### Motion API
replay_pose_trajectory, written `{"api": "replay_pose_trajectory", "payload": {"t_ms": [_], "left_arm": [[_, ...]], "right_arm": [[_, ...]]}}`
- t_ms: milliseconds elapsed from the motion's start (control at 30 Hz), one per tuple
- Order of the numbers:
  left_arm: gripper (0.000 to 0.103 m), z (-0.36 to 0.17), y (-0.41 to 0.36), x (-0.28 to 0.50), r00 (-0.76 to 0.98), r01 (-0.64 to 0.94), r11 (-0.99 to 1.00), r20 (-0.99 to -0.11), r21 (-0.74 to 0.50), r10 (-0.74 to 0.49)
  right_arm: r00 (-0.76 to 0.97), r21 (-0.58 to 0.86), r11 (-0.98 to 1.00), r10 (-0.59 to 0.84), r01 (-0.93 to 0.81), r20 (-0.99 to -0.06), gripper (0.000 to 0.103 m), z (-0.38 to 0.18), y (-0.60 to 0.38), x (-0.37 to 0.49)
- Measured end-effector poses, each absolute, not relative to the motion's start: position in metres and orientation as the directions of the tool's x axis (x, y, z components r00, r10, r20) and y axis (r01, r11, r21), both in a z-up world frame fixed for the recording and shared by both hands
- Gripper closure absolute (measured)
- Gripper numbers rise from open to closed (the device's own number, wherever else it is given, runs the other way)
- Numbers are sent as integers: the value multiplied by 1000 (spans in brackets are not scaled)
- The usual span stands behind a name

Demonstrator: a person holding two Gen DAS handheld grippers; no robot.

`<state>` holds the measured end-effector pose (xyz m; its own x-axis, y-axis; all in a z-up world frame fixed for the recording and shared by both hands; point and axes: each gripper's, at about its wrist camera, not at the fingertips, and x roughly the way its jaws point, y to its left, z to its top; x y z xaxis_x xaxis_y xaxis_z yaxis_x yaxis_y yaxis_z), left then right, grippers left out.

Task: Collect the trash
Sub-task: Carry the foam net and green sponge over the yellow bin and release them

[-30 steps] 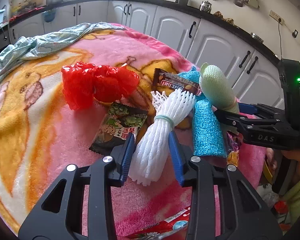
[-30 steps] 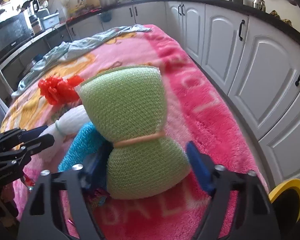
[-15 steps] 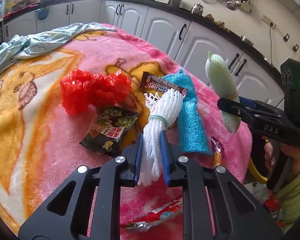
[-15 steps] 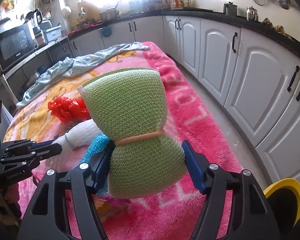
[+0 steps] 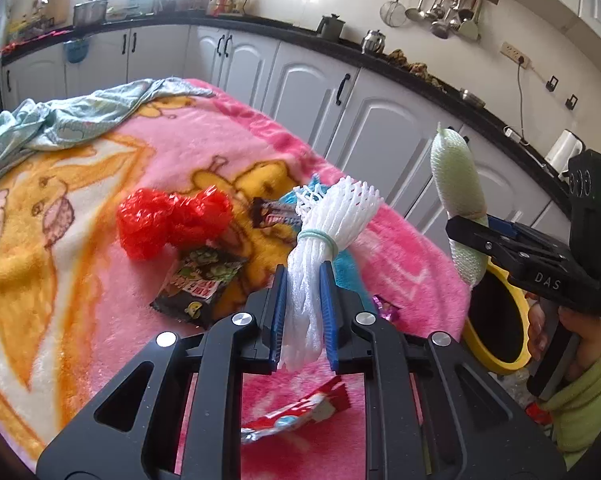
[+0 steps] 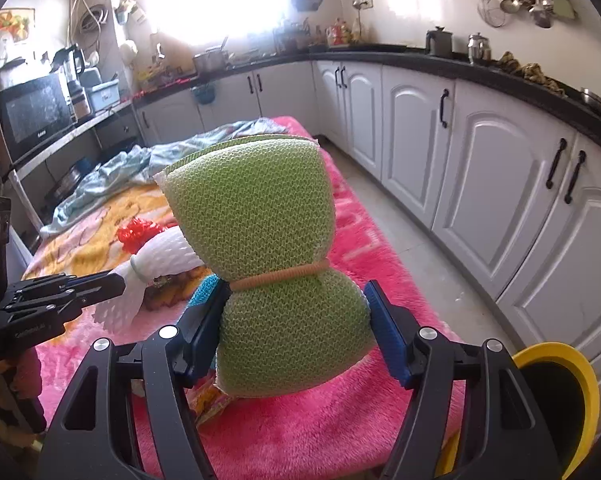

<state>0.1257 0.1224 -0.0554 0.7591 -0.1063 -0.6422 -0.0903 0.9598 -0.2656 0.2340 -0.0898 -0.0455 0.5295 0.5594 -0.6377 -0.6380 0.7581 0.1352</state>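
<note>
My left gripper (image 5: 303, 314) is shut on a white foam net bundle (image 5: 324, 236) tied with a pale green band, lifted above the pink blanket (image 5: 100, 288). My right gripper (image 6: 296, 330) is shut on a green foam net bundle (image 6: 256, 248) cinched by an orange band, held upright over the blanket's edge. From the left wrist view the green bundle (image 5: 458, 196) shows edge-on in the right gripper (image 5: 474, 236). On the blanket lie a red crumpled bag (image 5: 168, 220), a dark snack packet (image 5: 198, 280), a chocolate bar wrapper (image 5: 274, 216), a blue net (image 5: 348, 272) and a red-white wrapper (image 5: 300, 412).
A yellow-rimmed bin (image 6: 556, 384) stands on the floor right of the bed, also seen as the bin (image 5: 496, 320). A light blue cloth (image 5: 60, 124) lies at the blanket's far end. White kitchen cabinets (image 6: 480, 176) line the floor beyond. A person's hand and green sleeve (image 5: 580, 368) hold the right gripper.
The left gripper closed on the white net bundle and raised it off the blanket. The right gripper lifted the green bundle higher and away from the blanket toward the bin side.
</note>
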Motion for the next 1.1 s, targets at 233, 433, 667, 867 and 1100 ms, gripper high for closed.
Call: {"api": "replay_pose_trajectory", "payload": {"t_ms": [233,433,667,867,1100], "left_arm": [[92,-37,106,120,786,-55,962,-606,-266,-122],[92,-24,90,117,805,-22,965,-577,-261,-138],[92,-10,68,118,820,19,966,-549,-259,-163],[92,-1,48,125,822,54,962,-535,-268,-195],[92,9,11,137,816,125,956,-521,-265,-252]], "right_arm": [[584,142,784,556,-604,-592,38,-26,-124,216],[623,143,807,542,-573,-564,38,-14,-156,203],[673,158,838,518,-522,-527,38,-2,-190,194],[717,171,861,496,-479,-490,38,9,-221,189],[757,169,887,455,-429,-468,38,14,-254,182]]}}
